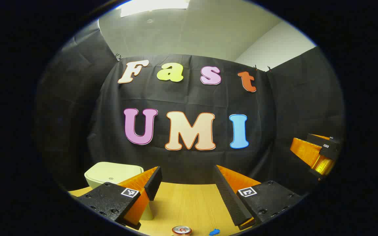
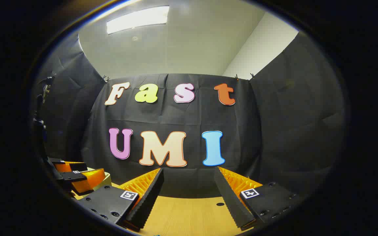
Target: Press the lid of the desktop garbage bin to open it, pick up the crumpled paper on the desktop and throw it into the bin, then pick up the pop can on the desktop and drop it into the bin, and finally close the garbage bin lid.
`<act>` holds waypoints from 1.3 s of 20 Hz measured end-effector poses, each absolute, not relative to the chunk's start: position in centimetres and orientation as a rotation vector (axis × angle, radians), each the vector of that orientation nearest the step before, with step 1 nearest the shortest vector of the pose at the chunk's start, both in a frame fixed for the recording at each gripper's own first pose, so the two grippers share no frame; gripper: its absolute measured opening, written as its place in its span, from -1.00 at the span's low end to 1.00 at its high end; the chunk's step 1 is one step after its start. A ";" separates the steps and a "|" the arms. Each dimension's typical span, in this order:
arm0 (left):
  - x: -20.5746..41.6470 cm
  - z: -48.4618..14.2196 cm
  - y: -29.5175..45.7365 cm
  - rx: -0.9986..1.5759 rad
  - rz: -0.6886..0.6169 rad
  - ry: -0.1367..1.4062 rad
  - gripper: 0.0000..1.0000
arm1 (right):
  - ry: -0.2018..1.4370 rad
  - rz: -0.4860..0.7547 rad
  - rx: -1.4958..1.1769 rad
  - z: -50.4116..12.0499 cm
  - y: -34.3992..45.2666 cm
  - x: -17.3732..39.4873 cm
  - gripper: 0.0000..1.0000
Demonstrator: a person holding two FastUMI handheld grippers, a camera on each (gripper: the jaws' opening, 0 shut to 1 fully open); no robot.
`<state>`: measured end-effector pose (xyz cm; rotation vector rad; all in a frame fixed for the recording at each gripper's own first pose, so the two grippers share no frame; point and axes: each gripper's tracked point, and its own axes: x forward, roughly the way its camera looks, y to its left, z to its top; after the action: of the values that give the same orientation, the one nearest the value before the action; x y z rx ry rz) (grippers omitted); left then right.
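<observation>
Both tongs wide open, holding nothing: left gripper; right gripper; wood table w/ can, bin; black cloth wall.

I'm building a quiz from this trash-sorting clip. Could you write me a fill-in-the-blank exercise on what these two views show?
1. The garbage bin has its lid ____.
2. The left hand-held gripper holds ____ between its fingers.
3. The pop can stands on the ____ table.
4. The right hand-held gripper has its fingers spread ____.

Missing words: closed; nothing; wooden; open
</observation>
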<state>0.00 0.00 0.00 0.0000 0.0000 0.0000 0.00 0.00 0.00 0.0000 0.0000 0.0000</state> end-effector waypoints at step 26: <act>-0.8 1.1 0.5 0.071 0.059 -0.048 0.55 | 0.059 0.045 0.010 -2.7 0.0 -0.3 0.95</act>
<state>-0.80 0.47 1.09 0.0708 -0.0478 0.0593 -0.33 0.00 -2.67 0.0105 0.0588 0.0448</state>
